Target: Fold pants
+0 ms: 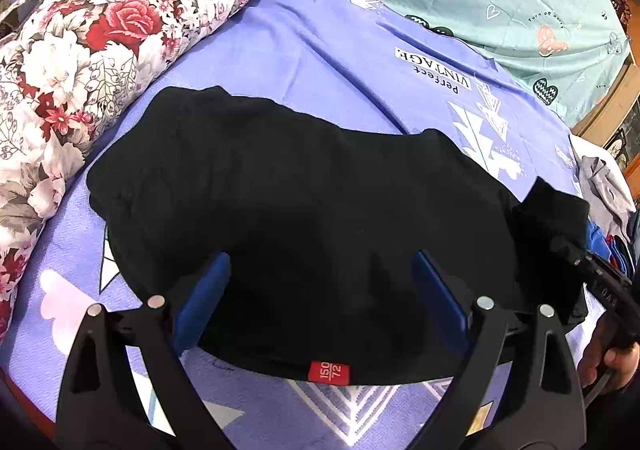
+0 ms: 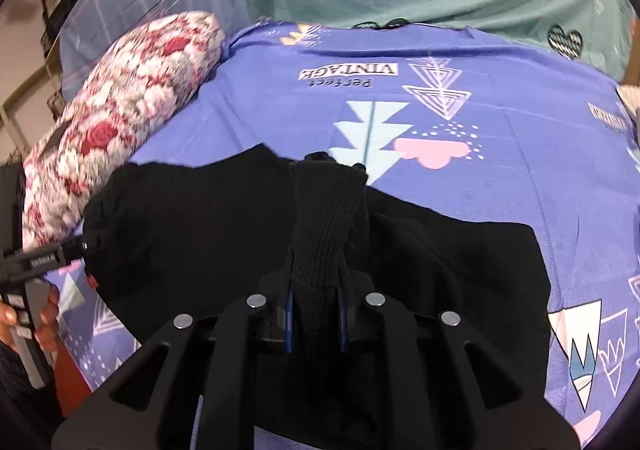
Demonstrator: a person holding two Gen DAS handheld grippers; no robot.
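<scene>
Pants point(image 1: 300, 218): soft, limp knit; grip at hem/waistband edge.
L gripper point(image 1: 320, 290): jaws apart, empty.
R gripper point(image 2: 316, 314): clamped on ribbed cuff point(image 2: 328, 210).

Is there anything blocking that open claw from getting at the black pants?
Nothing visible does. The left gripper hangs open right over the black pants on the purple sheet. The floral quilt lies off to the side.

home bedroom, printed bedsheet point(image 1: 320, 50), floral quilt point(image 1: 100, 30)
</scene>
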